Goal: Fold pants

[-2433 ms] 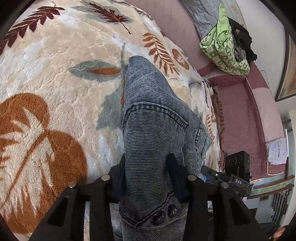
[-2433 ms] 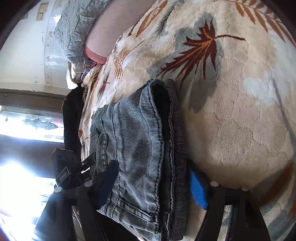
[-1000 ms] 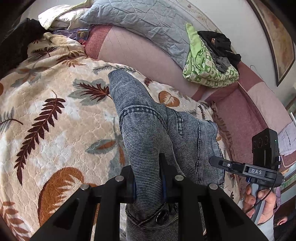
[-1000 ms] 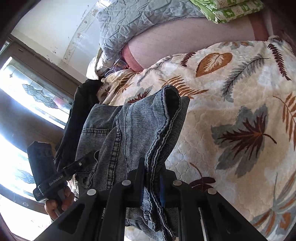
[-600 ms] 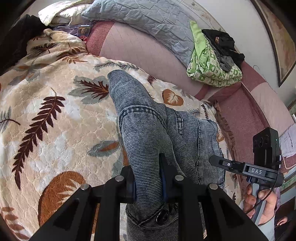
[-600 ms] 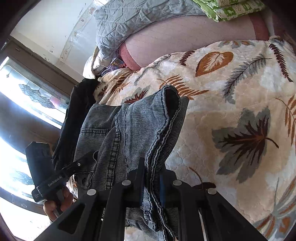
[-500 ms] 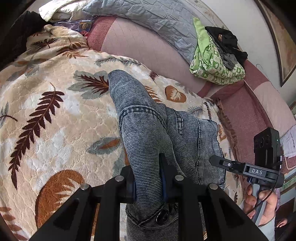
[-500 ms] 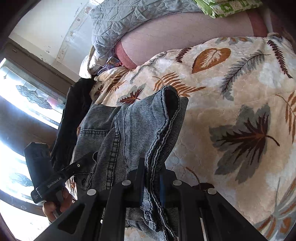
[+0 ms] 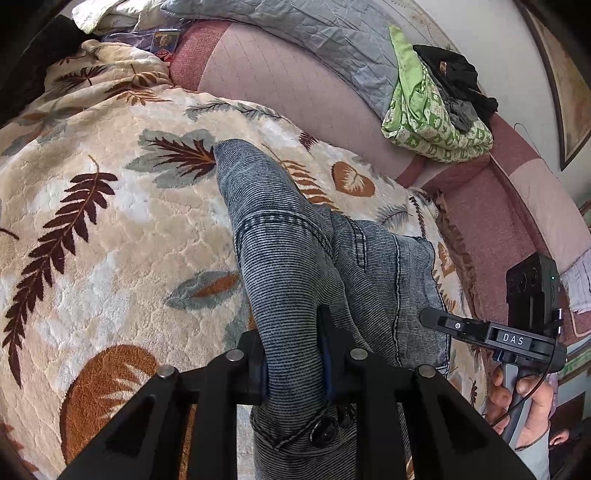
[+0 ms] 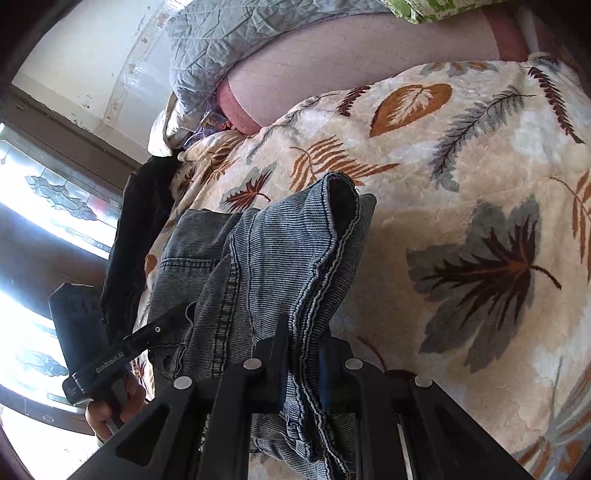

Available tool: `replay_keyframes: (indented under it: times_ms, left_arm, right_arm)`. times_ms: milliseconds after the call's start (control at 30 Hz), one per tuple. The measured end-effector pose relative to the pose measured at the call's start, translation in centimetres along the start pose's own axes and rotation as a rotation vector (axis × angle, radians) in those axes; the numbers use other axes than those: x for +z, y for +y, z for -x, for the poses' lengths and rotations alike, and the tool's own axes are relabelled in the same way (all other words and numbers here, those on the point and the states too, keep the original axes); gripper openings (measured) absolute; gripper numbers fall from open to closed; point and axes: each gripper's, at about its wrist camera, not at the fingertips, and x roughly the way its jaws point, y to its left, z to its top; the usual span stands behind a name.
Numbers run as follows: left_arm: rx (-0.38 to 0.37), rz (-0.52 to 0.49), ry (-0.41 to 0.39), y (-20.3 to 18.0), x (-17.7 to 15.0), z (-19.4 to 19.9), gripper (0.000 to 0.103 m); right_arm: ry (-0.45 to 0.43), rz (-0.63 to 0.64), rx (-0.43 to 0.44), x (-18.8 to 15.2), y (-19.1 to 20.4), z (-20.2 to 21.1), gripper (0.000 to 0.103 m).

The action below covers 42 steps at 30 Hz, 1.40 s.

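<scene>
Grey-blue ribbed denim pants lie folded over on a cream leaf-patterned blanket, their near end held up by both grippers. In the left wrist view my left gripper pinches a thick fold near the buttoned waistband. Its jaws are opening, and the cloth still sits pressed between the pads. My right gripper is shut on the stitched hem edges of the pants. Each gripper shows in the other's view, held by a hand beside the pants.
A pink padded backrest runs behind the blanket, with a grey quilt on it. A green cloth pile with dark garments sits at the right. A black garment hangs at the blanket's edge by a bright window.
Both grippers, wide around the pants at first, have shut on the fabric and drawn back. Over the last second they sank slightly with the pants.
</scene>
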Motion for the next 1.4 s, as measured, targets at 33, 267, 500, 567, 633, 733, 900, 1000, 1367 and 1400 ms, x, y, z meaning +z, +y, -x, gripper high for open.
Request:
replay_keyframes:
  times_ms: [33, 267, 500, 567, 633, 733, 900, 1000, 1367, 1400]
  left_arm:
    - [0.032, 0.009, 0.014, 0.3, -0.2, -0.6, 0.038]
    - [0.201, -0.002, 0.028, 1.7, -1.8, -1.0, 0.056]
    - [0.274, -0.101, -0.159, -2.2, -4.8, 4.7, 0.073]
    - [0.307, -0.136, -0.207, -3.4, -6.3, 4.8, 0.077]
    - [0.373, -0.181, -0.195, -4.0, -7.6, 3.4, 0.077]
    - [0.440, -0.188, -0.068, -3.2, -9.0, -0.7, 0.077]
    - [0.410, -0.136, -0.110, -3.0, -9.1, 1.5, 0.078]
    - [0.412, -0.156, -0.193, -4.5, -9.6, 4.3, 0.078]
    - [0.413, -0.131, -0.291, -8.7, -14.4, 9.4, 0.080]
    - [0.415, -0.133, -0.301, -8.9, -14.8, 9.5, 0.080]
  right_arm:
    - [-0.008, -0.017, -0.012, -0.1, -0.4, -0.3, 0.017]
    - [0.061, -0.026, -0.146, -2.1, -2.6, -3.0, 0.037]
    - [-0.096, 0.084, -0.173, -4.1, 1.2, 2.6, 0.061]
    - [-0.120, 0.115, -0.196, -5.7, 1.8, 2.9, 0.069]
    - [-0.104, 0.152, -0.247, -7.1, 1.9, 1.8, 0.069]
    - [0.005, 0.162, -0.320, -8.7, 0.5, -1.8, 0.069]
    - [-0.011, 0.145, -0.322, -9.4, 0.1, -1.1, 0.069]
    - [-0.123, 0.163, -0.331, -9.9, 1.2, 2.3, 0.069]
    - [-0.409, 0.223, -0.381, -18.2, 4.6, 8.2, 0.093]
    - [-0.403, 0.227, -0.394, -19.0, 4.4, 7.9, 0.094]
